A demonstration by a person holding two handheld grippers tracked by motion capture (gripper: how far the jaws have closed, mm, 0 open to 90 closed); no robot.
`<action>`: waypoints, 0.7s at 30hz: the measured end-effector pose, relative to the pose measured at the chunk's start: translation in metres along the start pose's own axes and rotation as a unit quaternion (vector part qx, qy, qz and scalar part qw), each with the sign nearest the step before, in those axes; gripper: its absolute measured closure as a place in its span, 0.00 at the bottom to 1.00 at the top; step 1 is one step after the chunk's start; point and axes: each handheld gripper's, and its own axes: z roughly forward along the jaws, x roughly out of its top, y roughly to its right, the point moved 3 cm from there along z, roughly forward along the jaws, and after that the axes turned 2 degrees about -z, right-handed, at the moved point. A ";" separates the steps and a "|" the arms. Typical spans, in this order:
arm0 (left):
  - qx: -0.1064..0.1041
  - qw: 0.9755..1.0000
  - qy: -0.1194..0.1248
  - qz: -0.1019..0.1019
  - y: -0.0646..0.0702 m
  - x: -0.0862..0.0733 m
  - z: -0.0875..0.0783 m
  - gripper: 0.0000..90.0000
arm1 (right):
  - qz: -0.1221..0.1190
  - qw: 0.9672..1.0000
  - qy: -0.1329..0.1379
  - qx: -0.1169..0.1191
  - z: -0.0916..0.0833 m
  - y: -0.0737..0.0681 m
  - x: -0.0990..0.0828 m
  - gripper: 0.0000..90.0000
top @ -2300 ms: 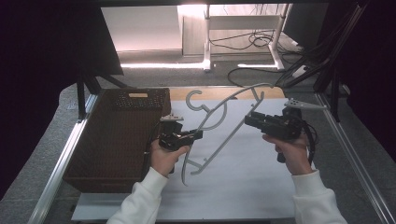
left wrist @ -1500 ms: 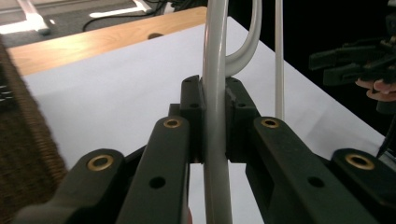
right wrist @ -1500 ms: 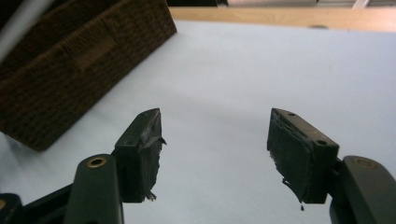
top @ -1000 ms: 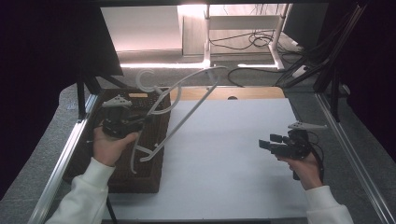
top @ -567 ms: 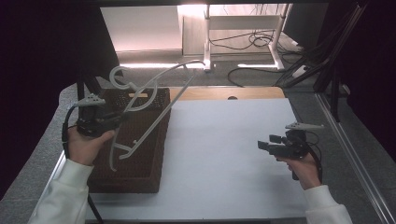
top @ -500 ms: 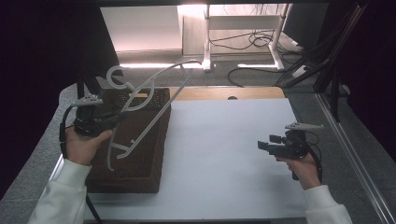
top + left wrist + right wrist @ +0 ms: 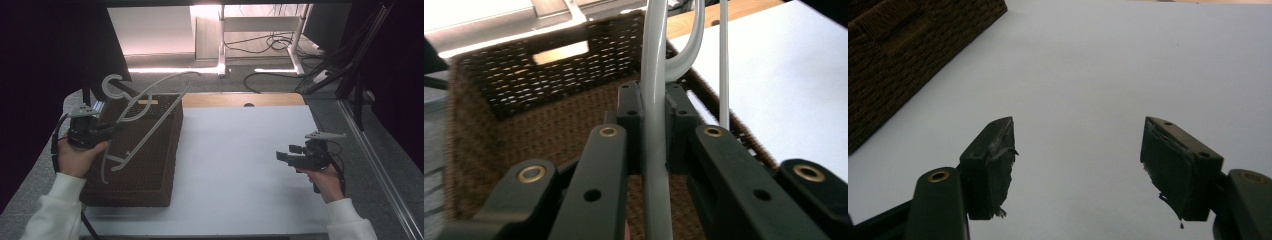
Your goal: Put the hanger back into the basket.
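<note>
Our left gripper point(image 7: 655, 135) pinches the white hanger point(image 7: 145, 117) slantwise above the wicker basket point(image 7: 150, 170), its long axis running along the basket (our right gripper point(image 7: 286, 157), jaws spread, waits over the desk point(image 7: 240, 165)).

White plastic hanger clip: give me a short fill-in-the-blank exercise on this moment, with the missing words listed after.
1. The left gripper is shut on the white plastic ____.
2. The hanger is held above the brown woven ____.
3. The right gripper hovers over the white table with its jaws ____.

Missing words: hanger; basket; open
</note>
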 end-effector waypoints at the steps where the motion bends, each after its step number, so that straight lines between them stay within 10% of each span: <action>1: 0.003 1.000 -0.001 0.003 -0.003 -0.001 -0.001 0.91 | 0.000 1.000 0.000 0.000 0.000 0.000 0.000 0.34; 21: 0.043 0.998 -0.019 0.032 -0.046 -0.027 0.001 0.91 | 0.000 1.000 -0.006 -0.004 0.001 0.002 -0.001 0.33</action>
